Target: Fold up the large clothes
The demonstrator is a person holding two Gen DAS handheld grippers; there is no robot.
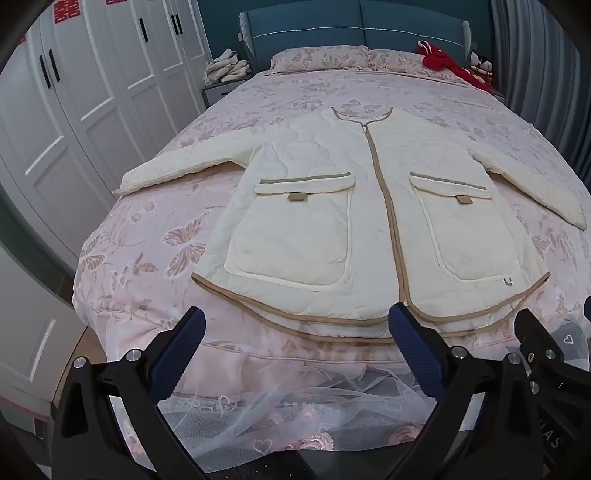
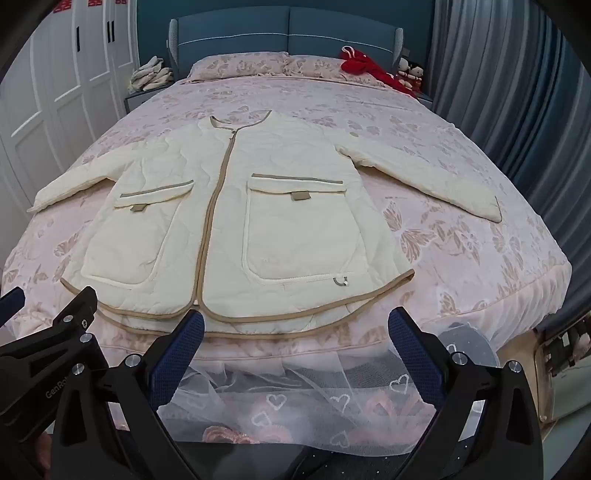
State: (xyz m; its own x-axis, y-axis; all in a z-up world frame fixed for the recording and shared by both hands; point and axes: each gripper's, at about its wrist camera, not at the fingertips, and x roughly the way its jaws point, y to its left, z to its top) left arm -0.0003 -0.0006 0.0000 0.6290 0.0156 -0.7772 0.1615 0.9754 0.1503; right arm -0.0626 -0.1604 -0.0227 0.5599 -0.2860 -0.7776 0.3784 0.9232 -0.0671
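Left view: my left tongs (image 1: 297, 326) gape wide, empty, at the bed's (image 1: 140, 236) foot edge; jacket (image 1: 343, 221) lies flat, unfolded. Right view: right tongs (image 2: 295, 328) equally agape, empty. I reckon every fold remains.

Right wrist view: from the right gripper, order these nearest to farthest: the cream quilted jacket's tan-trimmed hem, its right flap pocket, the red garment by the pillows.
1. Tan-trimmed hem of the cream quilted jacket, just beyond the open right gripper.
2. Right flap pocket, mid-jacket, right of the zipper.
3. Red garment, far right, near the blue headboard.
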